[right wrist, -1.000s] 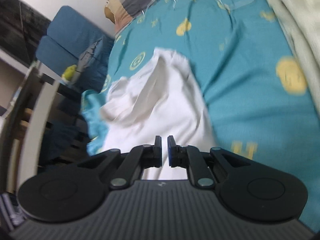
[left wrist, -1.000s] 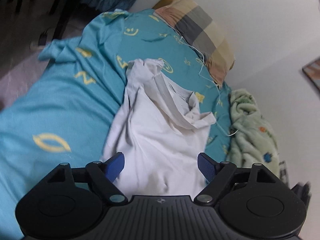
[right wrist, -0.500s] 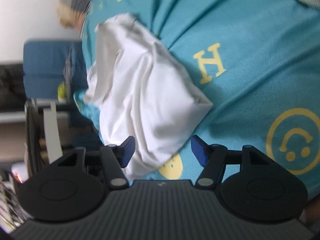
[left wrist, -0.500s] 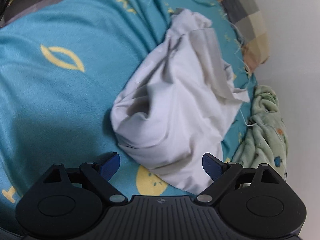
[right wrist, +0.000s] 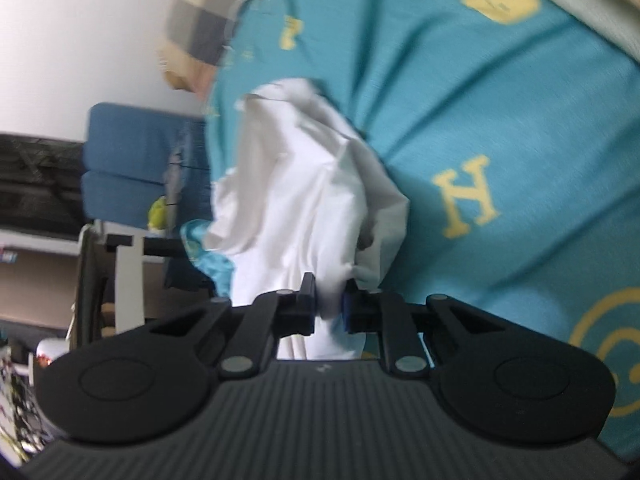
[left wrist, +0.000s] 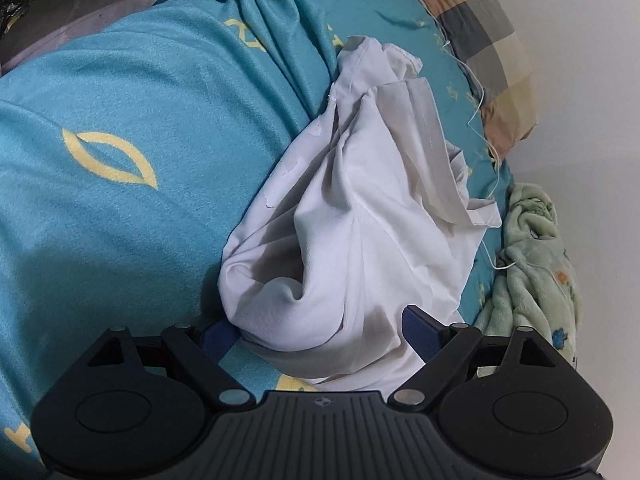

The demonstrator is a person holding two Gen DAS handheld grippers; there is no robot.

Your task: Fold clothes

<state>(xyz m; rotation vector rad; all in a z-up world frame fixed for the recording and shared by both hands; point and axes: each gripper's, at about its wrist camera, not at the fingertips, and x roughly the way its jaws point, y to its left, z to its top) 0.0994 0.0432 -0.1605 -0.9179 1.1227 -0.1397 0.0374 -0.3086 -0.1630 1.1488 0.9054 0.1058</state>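
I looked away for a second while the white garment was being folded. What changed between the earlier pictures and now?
The right gripper, shut a second ago and open half a second ago, has closed on the near edge of the white garment. The left gripper moved in; its open fingers now straddle the garment's near fold. The garment went from lying long to bunched. The teal bedsheet, checked pillow and green blanket stayed put.
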